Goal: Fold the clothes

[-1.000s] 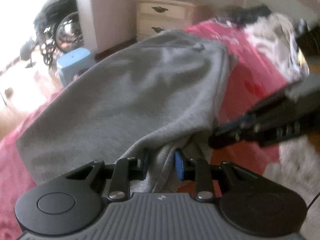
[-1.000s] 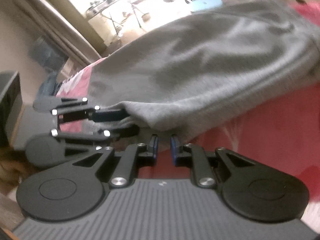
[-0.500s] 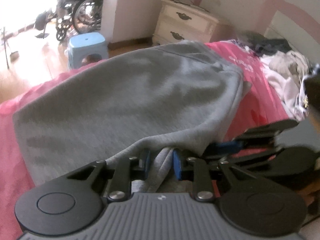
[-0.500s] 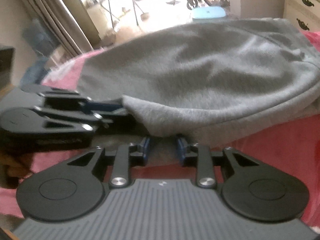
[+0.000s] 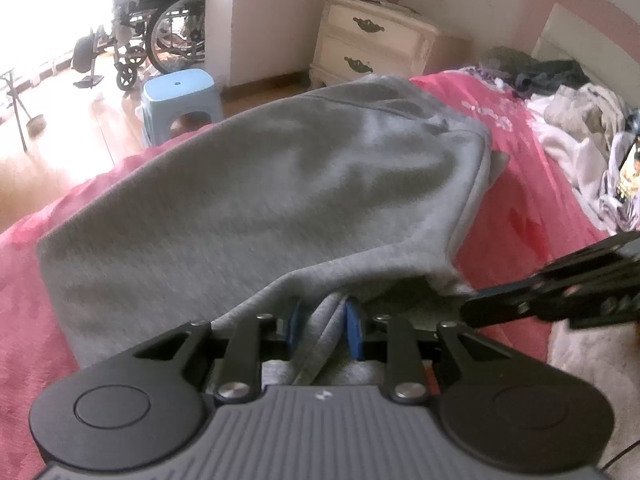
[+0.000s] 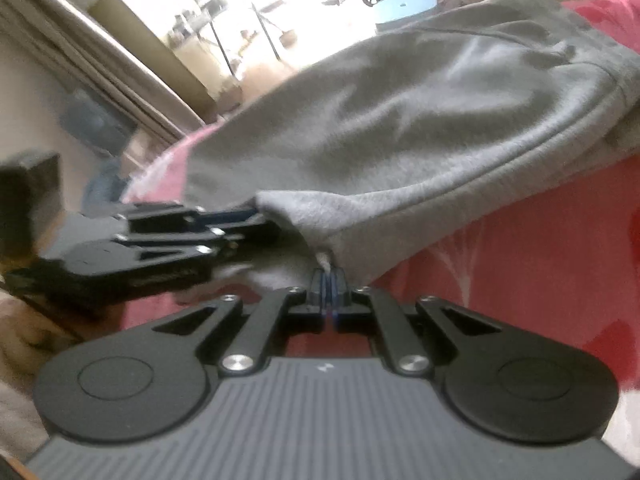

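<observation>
Lying spread over the pink bed cover (image 5: 532, 216), the grey sweatshirt (image 5: 280, 192) reached from the near edge of the bed toward the far side, its surface creased and its near hem lifted off the cover. The left wrist view showed the far end of the room: a cream nightstand (image 5: 372, 48) against the wall, a blue stool (image 5: 182, 98) on the wooden floor, a wheelchair (image 5: 160, 32) in bright light at the far left, and a heap of other clothes (image 5: 584, 120) on the far right of the bed. The right wrist view showed none of the heap or the nightstand front; it looked low along the bed and took in curtains (image 6: 100, 56) at the left.

In the left wrist view the left gripper (image 5: 322, 330) had its blue pads a little apart, with a fold of the sweatshirt's near hem bunched between them; whether they pinched it firmly could not be told. The right gripper (image 5: 480, 310) came in from the right, its tip at the hem corner.

In the right wrist view the right gripper (image 6: 329, 286) had its fingers pressed together on the sweatshirt's near corner, a small nub of cloth showing just above them. The left gripper (image 6: 244, 224) lay to the left, its tip under the raised hem.
</observation>
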### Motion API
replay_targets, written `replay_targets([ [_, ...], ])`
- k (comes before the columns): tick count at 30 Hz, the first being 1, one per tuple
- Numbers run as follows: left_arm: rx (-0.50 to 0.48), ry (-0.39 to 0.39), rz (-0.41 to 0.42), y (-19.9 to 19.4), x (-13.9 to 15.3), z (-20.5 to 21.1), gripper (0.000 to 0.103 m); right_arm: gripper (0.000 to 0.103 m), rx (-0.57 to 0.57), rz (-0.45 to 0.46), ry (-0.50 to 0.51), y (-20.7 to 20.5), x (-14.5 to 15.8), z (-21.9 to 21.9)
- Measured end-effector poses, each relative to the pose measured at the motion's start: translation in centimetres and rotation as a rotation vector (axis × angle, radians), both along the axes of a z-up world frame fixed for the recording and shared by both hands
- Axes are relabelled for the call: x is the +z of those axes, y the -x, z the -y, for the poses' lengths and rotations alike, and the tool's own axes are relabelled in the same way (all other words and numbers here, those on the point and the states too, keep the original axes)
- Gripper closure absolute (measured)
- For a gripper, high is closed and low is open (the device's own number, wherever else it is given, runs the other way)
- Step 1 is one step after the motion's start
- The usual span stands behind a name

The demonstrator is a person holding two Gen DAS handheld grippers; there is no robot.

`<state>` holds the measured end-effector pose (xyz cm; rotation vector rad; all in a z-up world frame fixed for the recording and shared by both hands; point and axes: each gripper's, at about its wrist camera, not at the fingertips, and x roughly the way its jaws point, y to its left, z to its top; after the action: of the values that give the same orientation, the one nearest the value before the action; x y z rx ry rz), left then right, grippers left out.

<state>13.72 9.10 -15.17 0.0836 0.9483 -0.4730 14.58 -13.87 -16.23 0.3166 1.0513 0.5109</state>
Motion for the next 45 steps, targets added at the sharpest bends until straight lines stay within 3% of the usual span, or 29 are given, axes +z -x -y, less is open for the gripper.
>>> replay_targets([
  [5,-0.067,-0.042,0.006,0.5,-0.1,1.0,0.060,0.102,-0.008,-0.018,-0.118,0.5,0.4,1.5],
  [9,-0.090,-0.093,0.017,0.5,-0.7,2.1,0.059,0.103,-0.014,-0.033,-0.212,1.0,0.8,2.6],
  [10,-0.089,-0.105,0.020,0.5,-0.9,2.3,0.061,0.103,-0.016,-0.037,-0.235,1.1,0.9,2.9],
  [12,-0.087,-0.121,0.043,0.7,-0.9,2.5,0.087,0.103,-0.005,-0.034,-0.248,1.2,1.1,2.9],
  [14,-0.080,-0.129,0.065,0.8,-0.6,2.6,0.093,0.103,-0.013,-0.030,-0.241,1.3,1.2,3.0],
  [19,-0.036,-0.078,0.111,1.1,0.8,1.8,0.094,0.103,-0.138,-0.013,-0.257,0.7,1.2,4.9],
  [22,-0.015,-0.024,0.140,1.3,1.9,1.2,0.094,0.103,-0.208,-0.058,-0.233,0.0,0.0,5.7],
  [25,-0.003,0.013,0.157,1.4,2.5,0.8,0.094,0.103,-0.191,-0.110,-0.258,-0.9,-1.3,4.8],
  [32,-0.002,0.065,0.160,1.7,3.2,0.4,0.095,0.101,-0.183,-0.108,-0.308,-4.6,-3.3,1.4],
  [37,0.006,0.072,0.151,1.8,2.9,0.4,0.095,0.100,-0.295,-0.191,-0.446,-5.6,-6.0,1.3],
  [40,0.011,0.081,0.157,1.9,2.9,0.2,0.095,0.100,-0.330,-0.187,-0.467,-4.7,-5.1,2.4],
  [45,0.010,0.089,0.169,2.0,3.0,0.0,0.095,0.100,-0.315,-0.145,-0.416,-2.4,-2.4,3.9],
])
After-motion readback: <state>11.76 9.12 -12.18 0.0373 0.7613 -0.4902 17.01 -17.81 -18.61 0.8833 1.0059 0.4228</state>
